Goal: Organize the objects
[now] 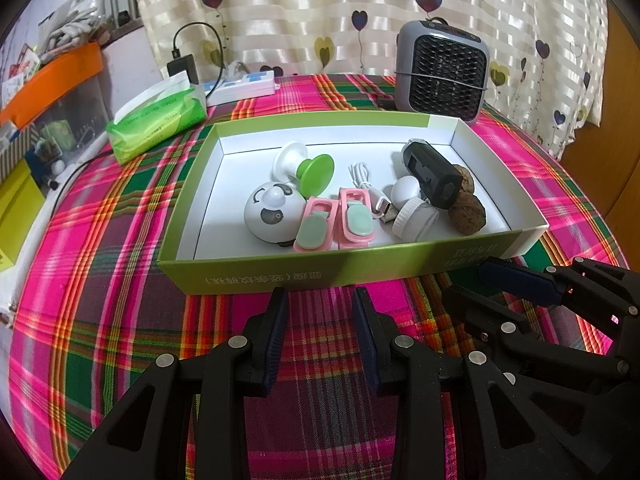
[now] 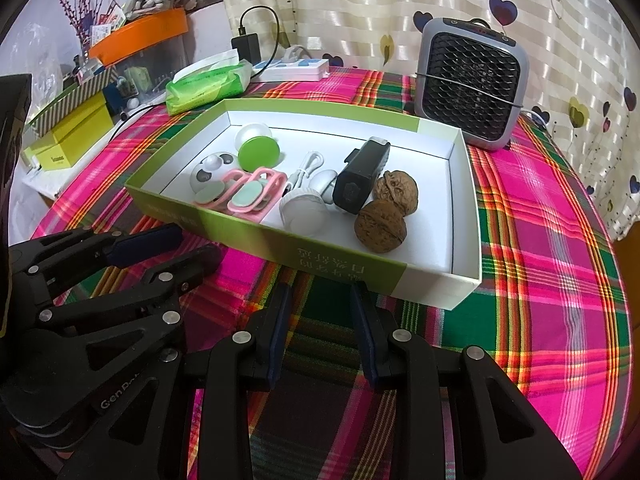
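**Ana:** Left wrist view has the green box (image 1: 256, 276) square ahead on the plaid worktop (image 1: 120, 320). Everything small lies inside it: panda ball (image 1: 272, 216), green-capped spool (image 1: 316, 174), two pink clips (image 1: 336, 220), white cable (image 1: 368, 184), black flashlight (image 1: 434, 174), two walnuts (image 1: 466, 208).

**Ben:** Nothing loose beside the box?

**Ana:** None that I can see. Behind the box stand a grey heater (image 1: 442, 72) and a tissue pack (image 1: 156, 124); those look like background.

**Ben:** And the tools?

**Ana:** The left gripper (image 1: 320, 300) hangs just short of the box's near wall, jaws parted with only cloth showing between them. The right gripper (image 2: 322, 296) sits the same way before the box's near wall, close to its walnut end, jaws moderately apart and empty.

**Ben:** So which step is this?

**Ana:** My reading: either the gathering is finished, or sorting within the box hasn't begun. Neither tool touches anything.

**Ben:** Next move?

**Ana:** Probably reaching over the near wall. The walnuts lie nearest the right gripper; they're round, so a centred pinch matters.
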### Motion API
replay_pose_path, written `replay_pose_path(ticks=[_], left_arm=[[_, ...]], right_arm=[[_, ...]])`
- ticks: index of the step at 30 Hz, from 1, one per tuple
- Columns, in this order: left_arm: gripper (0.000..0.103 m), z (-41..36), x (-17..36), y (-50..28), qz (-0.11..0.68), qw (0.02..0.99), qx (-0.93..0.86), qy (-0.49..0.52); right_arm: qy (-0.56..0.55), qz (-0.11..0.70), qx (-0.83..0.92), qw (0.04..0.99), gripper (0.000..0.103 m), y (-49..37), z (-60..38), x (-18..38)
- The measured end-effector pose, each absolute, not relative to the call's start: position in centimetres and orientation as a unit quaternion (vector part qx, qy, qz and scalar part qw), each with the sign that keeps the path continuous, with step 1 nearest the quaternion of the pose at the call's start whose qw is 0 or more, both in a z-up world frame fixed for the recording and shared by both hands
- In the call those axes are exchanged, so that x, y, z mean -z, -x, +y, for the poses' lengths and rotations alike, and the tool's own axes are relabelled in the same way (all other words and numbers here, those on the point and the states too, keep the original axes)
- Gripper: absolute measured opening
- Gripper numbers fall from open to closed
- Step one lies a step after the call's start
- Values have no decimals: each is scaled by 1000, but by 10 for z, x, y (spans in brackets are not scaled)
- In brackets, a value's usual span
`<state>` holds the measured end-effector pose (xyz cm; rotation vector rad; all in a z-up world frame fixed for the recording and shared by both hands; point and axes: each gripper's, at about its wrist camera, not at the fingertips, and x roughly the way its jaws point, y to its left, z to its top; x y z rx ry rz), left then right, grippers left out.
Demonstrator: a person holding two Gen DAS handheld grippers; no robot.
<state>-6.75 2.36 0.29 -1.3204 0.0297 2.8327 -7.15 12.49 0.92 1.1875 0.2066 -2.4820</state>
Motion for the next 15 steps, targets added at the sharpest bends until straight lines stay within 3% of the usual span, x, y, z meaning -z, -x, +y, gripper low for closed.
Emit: replay_pose_path(ticks=[15], left_arm=[[31,25,-3,68,9,8,-906,422]], right_arm=[[-423,72,883,191,32,72,125,-10]])
